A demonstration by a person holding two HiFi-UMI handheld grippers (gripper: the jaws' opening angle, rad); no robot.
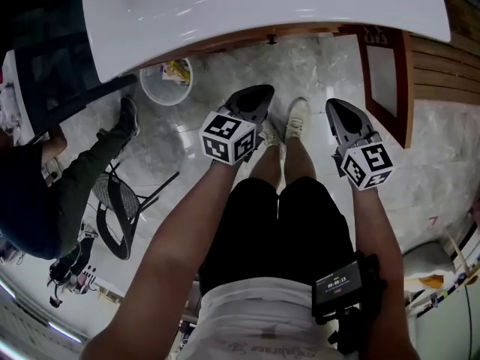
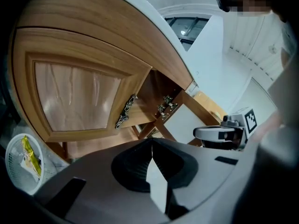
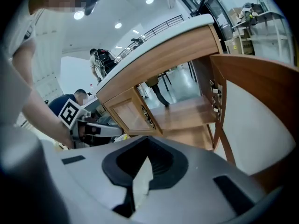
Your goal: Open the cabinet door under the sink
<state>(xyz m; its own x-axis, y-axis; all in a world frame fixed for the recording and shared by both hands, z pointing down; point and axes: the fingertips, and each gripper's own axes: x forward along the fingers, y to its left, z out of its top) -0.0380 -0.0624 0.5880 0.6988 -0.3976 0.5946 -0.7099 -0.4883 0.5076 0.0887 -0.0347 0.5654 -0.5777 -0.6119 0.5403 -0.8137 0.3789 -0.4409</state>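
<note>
The wooden cabinet under the white sink counter (image 1: 262, 6) has two doors. Its right door (image 1: 386, 81) stands swung wide open, its pale inner panel (image 3: 261, 120) at the right of the right gripper view. The left door (image 2: 79, 101), with an ornate metal handle (image 2: 125, 112), is closed. Between them the open compartment shows a wooden shelf (image 3: 187, 113) and hinges (image 2: 166, 105). My left gripper (image 1: 251, 100) and right gripper (image 1: 345, 118) hang in front of the cabinet, apart from it, both shut and empty. Their jaw tips meet in the left gripper view (image 2: 152, 141) and the right gripper view (image 3: 148, 150).
A white waste bin (image 1: 166, 81) with yellow rubbish stands on the marble floor left of the cabinet. A seated person's leg (image 1: 90, 171) and a black chair (image 1: 120, 208) are at the left. My own legs and shoes (image 1: 289, 122) are below the grippers.
</note>
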